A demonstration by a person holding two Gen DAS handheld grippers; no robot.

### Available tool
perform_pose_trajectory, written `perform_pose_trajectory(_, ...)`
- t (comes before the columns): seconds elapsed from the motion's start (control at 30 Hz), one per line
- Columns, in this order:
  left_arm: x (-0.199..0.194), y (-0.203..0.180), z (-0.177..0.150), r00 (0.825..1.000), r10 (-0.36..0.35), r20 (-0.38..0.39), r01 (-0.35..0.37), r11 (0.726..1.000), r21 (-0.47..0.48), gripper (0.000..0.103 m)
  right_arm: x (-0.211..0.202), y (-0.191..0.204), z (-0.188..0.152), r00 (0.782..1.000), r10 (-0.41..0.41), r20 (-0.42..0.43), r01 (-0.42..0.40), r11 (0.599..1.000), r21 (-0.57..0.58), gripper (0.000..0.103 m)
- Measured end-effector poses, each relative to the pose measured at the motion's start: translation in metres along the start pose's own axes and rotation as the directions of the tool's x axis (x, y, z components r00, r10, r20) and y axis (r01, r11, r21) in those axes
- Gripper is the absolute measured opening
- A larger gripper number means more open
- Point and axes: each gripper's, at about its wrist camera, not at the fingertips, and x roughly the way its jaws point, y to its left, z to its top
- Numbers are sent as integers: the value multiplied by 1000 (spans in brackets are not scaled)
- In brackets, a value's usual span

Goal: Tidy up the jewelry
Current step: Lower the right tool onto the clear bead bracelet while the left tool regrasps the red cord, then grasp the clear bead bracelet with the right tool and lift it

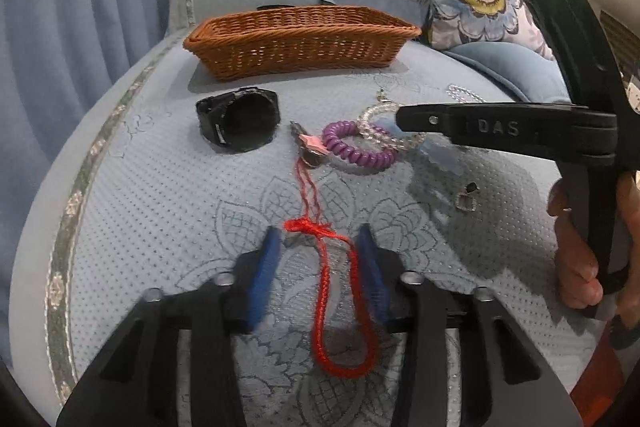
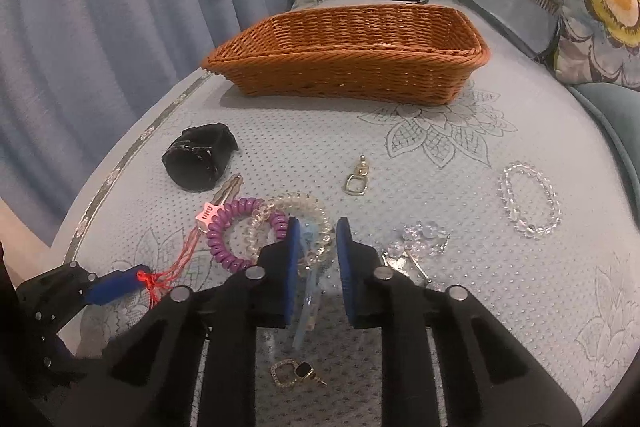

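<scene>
Jewelry's spread over the quilted cover in front of an orange wicker basket (image 2: 348, 67). Black watch (image 1: 240, 119) on its side, purple coil bracelet (image 2: 236, 235) overlapping a clear coil one (image 2: 294, 223), red braided cord (image 1: 340, 303) looped flat, clear bead bracelet (image 2: 528, 199) off alone, gold clasp (image 2: 356, 177) mid-cover.

One wicker basket (image 2: 348, 59) sits in the upper middle of the right wrist view, with one black watch (image 2: 198, 157) at mid-left. Coil hair ties number two — one purple (image 2: 228, 231), one clear (image 2: 296, 211) — at centre. There is one clear bead bracelet (image 2: 528, 199) at right, one gold clasp (image 2: 357, 175) at centre, one red cord (image 1: 340, 291) at lower centre of the left wrist view, and one square earring (image 2: 290, 373) — bottom centre.
</scene>
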Motion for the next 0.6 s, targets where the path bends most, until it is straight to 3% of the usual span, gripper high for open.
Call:
perform_pose_trajectory(0.03, 0, 1, 0, 1000, 3, 2, -3, 1000, -4, 15, 0, 0, 0, 1000, -1, 2, 1, 1000, 0, 14)
perform_pose_trajectory(0.1, 1, 8, 1, 1000, -1, 1, 1, 1000, -26, 1, -2, -1, 0, 1000, 4, 9, -4, 1000, 7, 9)
perform_pose_trajectory(0.2, -1, 19, 2, 999, -36, 12, 37, 996, -80, 1, -6, -5, 0, 1000, 15, 26, -16, 1000, 24, 9)
perform_pose_trajectory(0.6, -20, 48, 9, 992, -24, 122, 50, 975, -217, 1, -22, -21, -6, 999, 25, 41, -28, 997, 67, 9)
